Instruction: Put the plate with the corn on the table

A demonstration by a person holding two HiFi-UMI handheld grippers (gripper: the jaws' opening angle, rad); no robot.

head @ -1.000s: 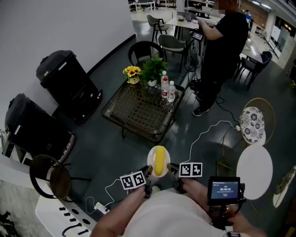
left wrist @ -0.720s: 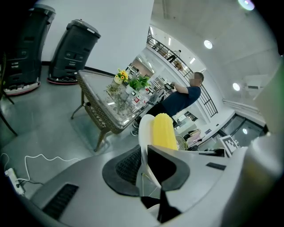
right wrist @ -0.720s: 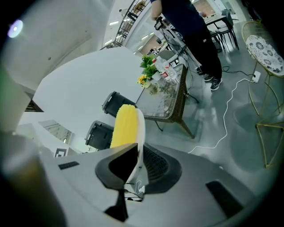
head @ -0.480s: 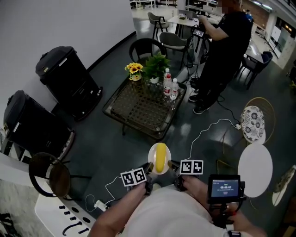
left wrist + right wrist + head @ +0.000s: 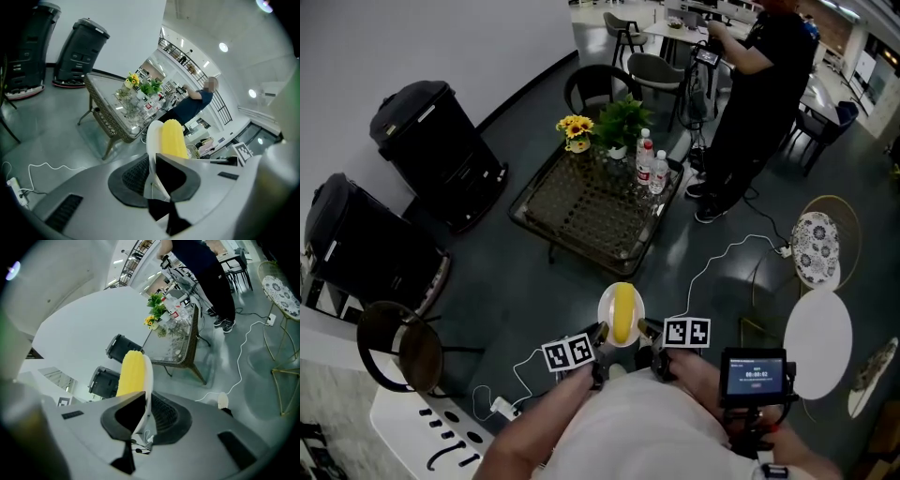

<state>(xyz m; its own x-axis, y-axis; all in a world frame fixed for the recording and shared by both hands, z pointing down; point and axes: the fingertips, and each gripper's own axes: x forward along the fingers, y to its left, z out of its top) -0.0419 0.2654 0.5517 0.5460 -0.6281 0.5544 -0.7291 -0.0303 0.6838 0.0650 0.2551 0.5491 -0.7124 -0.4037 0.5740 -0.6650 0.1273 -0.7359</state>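
A small white plate (image 5: 607, 309) with a yellow corn cob (image 5: 623, 313) on it is held in the air over the dark floor, short of the glass-topped wicker table (image 5: 581, 214). My left gripper (image 5: 598, 335) is shut on the plate's left rim and my right gripper (image 5: 644, 331) on its right rim. In the left gripper view the plate (image 5: 152, 140) and corn (image 5: 172, 139) stand between the jaws, with the table (image 5: 108, 108) ahead. The right gripper view shows the plate (image 5: 147, 380) and corn (image 5: 131, 373) likewise clamped.
On the table's far end stand a sunflower pot (image 5: 577, 131), a green plant (image 5: 622, 121) and two bottles (image 5: 652, 169). A person in black (image 5: 759, 84) stands beyond it. Two black bins (image 5: 431, 150) line the wall, chairs (image 5: 600, 89) and round white tables (image 5: 820, 342) surround, cables (image 5: 712, 267) cross the floor.
The plate with corn has moved slightly forward toward the table, both grippers still holding it. The table and bins sit a little lower in the head view.
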